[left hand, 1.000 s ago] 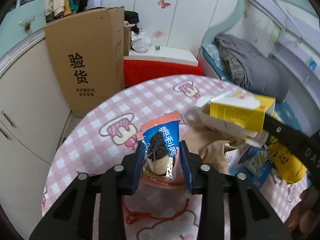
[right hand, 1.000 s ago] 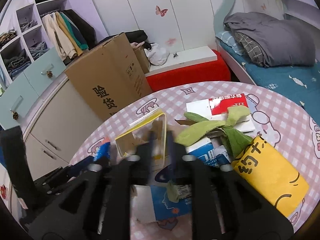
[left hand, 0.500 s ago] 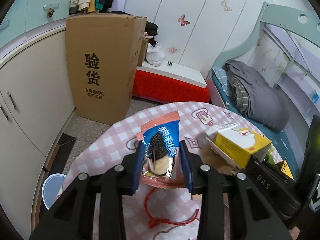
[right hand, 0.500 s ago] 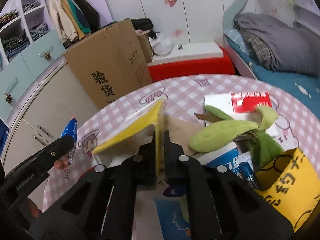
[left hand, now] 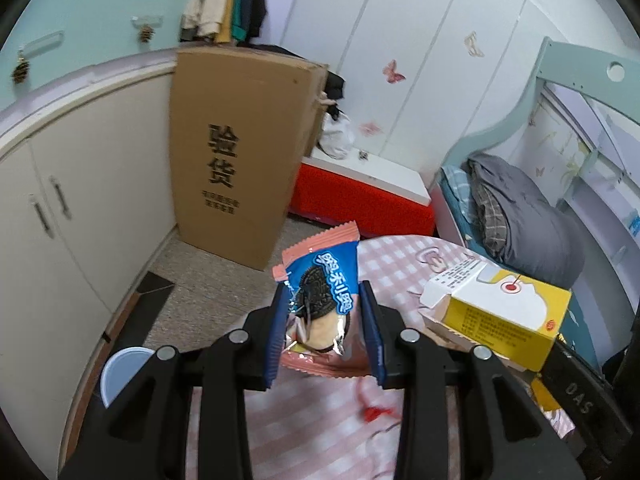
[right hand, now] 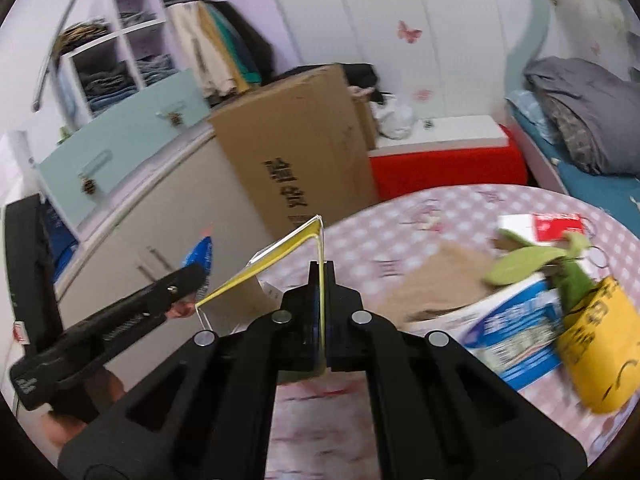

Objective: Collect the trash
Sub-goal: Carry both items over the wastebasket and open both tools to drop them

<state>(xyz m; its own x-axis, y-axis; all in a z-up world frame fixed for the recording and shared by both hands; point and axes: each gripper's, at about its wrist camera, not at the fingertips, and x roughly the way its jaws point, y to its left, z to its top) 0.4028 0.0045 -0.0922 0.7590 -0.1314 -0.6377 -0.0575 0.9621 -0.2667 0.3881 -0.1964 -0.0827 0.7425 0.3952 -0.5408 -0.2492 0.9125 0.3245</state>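
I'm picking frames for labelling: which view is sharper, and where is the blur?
Left wrist: mostly sharp, cookie packet print legible, fisheye bends the edges. Right wrist: motion-smeared, worst on the yellow bag and the blue-and-white box.

One cookie wrapper point(left hand: 320, 300); one yellow carton point(left hand: 500, 312); one cardboard box point(left hand: 236, 168); two tongs point(left hand: 324, 340).

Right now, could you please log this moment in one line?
left tongs: shut on cookie packet | right tongs: shut on yellow carton | both above table
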